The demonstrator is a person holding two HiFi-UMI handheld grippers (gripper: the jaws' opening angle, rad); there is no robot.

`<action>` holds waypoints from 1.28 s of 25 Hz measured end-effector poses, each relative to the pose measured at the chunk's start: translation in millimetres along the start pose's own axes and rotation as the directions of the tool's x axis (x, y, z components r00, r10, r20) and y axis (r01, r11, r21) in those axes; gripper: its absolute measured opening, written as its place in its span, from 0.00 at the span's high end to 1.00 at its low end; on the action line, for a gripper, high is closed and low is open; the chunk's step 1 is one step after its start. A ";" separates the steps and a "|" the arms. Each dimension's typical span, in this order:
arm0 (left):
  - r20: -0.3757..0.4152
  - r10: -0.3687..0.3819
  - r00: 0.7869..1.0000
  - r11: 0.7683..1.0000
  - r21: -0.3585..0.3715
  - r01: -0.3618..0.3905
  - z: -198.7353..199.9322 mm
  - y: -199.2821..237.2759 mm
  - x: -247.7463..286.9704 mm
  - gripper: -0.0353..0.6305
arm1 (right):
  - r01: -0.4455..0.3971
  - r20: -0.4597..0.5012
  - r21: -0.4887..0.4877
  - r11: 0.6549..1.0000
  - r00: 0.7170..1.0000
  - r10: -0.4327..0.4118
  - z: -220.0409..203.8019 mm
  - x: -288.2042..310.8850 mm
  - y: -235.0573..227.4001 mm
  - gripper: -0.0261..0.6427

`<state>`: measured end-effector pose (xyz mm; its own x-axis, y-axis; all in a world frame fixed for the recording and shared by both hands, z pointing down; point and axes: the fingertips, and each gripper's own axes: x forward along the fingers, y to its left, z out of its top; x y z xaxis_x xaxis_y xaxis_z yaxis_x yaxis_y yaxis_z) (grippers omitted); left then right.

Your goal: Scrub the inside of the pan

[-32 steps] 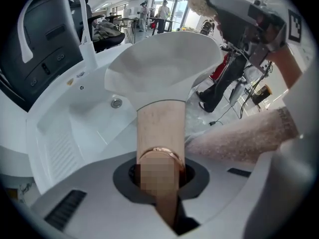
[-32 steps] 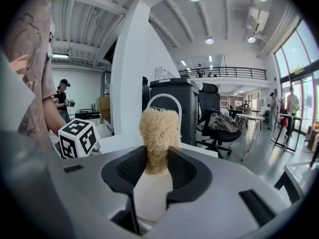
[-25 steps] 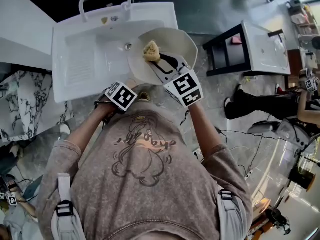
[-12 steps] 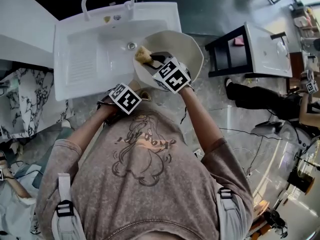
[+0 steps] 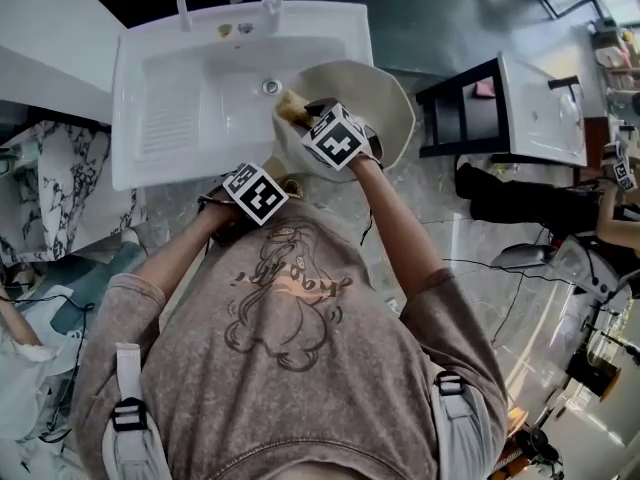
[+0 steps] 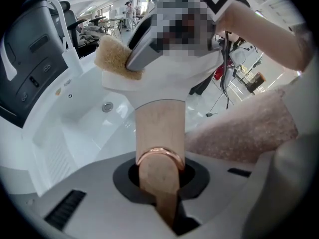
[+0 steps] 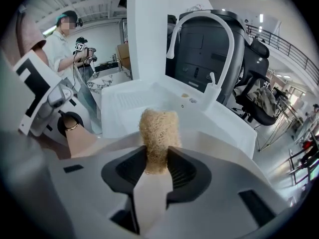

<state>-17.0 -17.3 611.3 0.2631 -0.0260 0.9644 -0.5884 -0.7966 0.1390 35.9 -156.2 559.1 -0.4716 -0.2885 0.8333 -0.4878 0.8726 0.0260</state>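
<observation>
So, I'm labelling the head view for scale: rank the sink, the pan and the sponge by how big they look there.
1. The white sink, clearly largest.
2. The cream pan, partly covered, still plainly smaller.
3. The sponge inside the pan, smallest by far.

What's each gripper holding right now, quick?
Left gripper: closed on the pan handle.
Right gripper: closed on the scrub sponge.

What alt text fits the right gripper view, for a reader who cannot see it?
The right gripper is shut on a tan fibrous scrubber, held over the cream pan. Beyond stands a white sink with an arched faucet; at left, the left gripper holds the pan's wooden handle.
</observation>
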 end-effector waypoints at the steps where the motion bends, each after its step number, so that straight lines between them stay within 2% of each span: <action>1: 0.000 0.000 1.000 1.000 0.000 0.000 -0.4 -0.2 0.3 0.88 | -0.005 -0.017 -0.007 1.000 1.000 0.005 -2.0 3.3 1.5 0.75; 10: 0.015 -0.037 0.999 0.999 -0.023 0.038 -1.0 -5.9 4.7 0.88 | -0.041 -0.087 -0.004 0.999 0.995 0.040 -21.2 36.6 13.5 0.75; 20: 0.026 -0.065 0.998 0.998 -0.025 0.065 -0.6 -6.2 8.8 0.88 | 0.039 -0.072 -0.051 0.998 0.996 -0.043 -20.4 49.4 1.0 0.75; 27: 0.040 -0.110 0.993 0.993 -0.042 0.112 1.4 -10.1 10.0 0.88 | 0.057 -0.104 -0.139 0.989 0.992 -0.071 -17.0 55.9 -3.7 0.75; 32: 0.055 -0.134 0.989 0.990 -0.040 0.137 5.6 -11.2 7.2 0.88 | 0.072 -0.112 -0.158 0.985 0.990 -0.091 -12.2 60.8 -14.3 0.75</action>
<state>-4.2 -12.0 615.4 0.3814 0.0480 0.9232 -0.5769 -0.7679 0.2783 23.2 -181.3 616.1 -0.3404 -0.3206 0.8840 -0.3984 0.9007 0.1733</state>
